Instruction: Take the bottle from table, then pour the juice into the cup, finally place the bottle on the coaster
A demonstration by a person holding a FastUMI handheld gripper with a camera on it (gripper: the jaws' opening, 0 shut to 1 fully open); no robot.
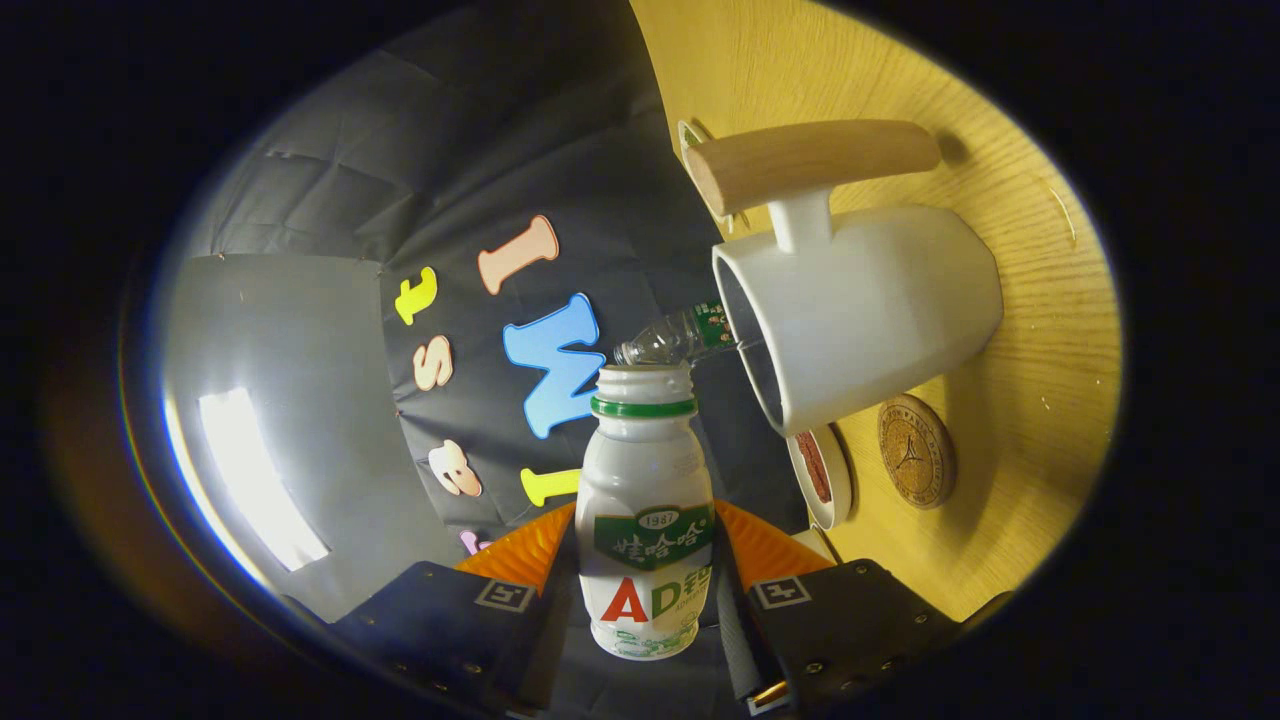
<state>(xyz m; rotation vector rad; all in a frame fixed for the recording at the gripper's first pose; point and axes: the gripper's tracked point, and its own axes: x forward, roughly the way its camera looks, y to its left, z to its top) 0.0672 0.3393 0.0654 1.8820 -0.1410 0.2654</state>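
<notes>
My gripper (645, 575) is shut on a small white juice bottle (645, 500) with a green neck ring and a green and red label; both fingers press its sides. The bottle's open mouth points toward the white cup (860, 310), which has a wooden handle (810, 160). The whole view is rolled, so the wooden table (1020, 420) stands at the side, and the bottle is tipped over toward the cup's rim. The round brown coaster (915, 450) lies on the table just beyond the cup's base. No stream of juice is visible.
A clear plastic bottle (675, 338) with a green label lies beyond the cup's rim. A small white dish with red contents (820, 475) sits between the cup and the coaster. The black booth cloth hangs behind.
</notes>
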